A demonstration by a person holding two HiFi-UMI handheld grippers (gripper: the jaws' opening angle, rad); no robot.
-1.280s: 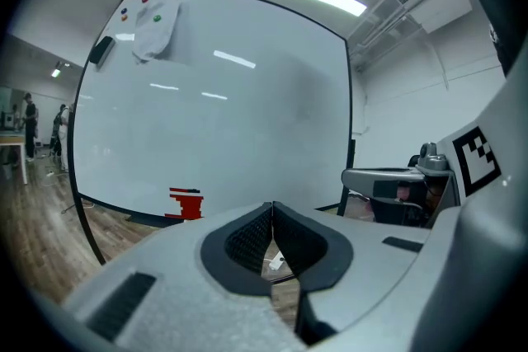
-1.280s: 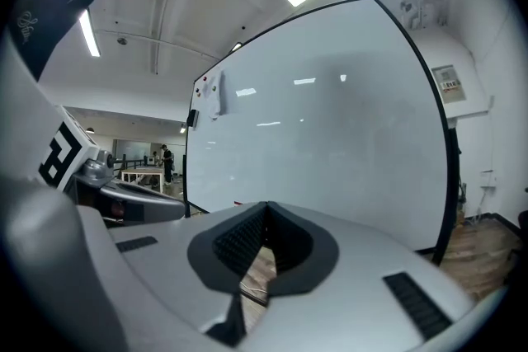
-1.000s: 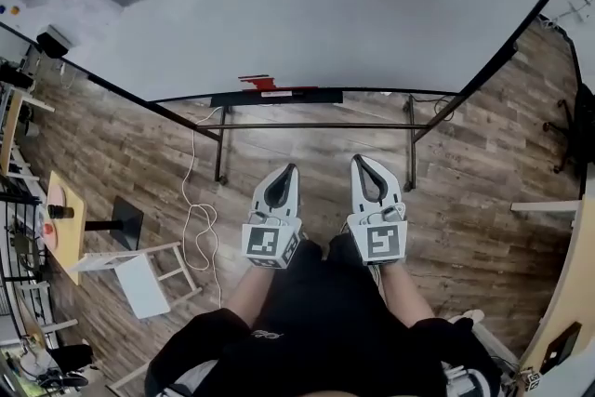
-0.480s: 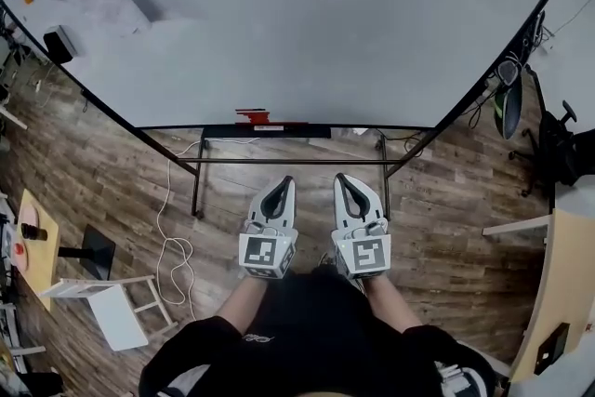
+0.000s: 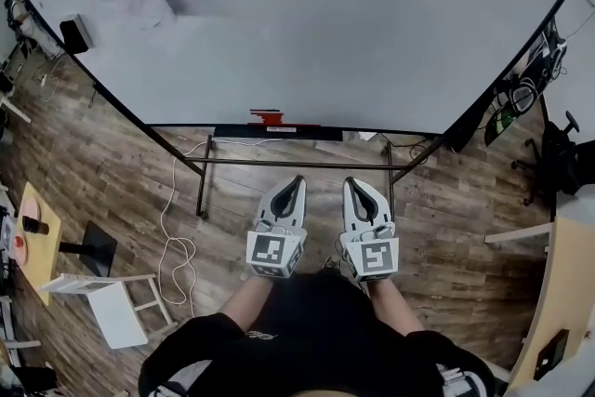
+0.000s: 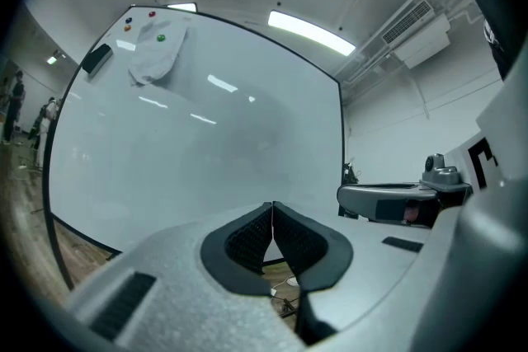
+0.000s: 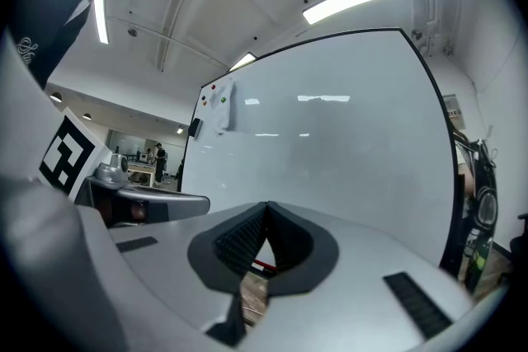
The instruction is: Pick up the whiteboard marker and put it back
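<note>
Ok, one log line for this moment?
stage: before pickup | left gripper: shut, empty | right gripper: shut, empty | red marker: on whiteboard tray, untouched

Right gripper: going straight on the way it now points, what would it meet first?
Most likely the whiteboard face, low down. The right gripper, jaws shut and empty, aims at it; the red marker on the tray sits below that line. Depth is unclear.
</note>
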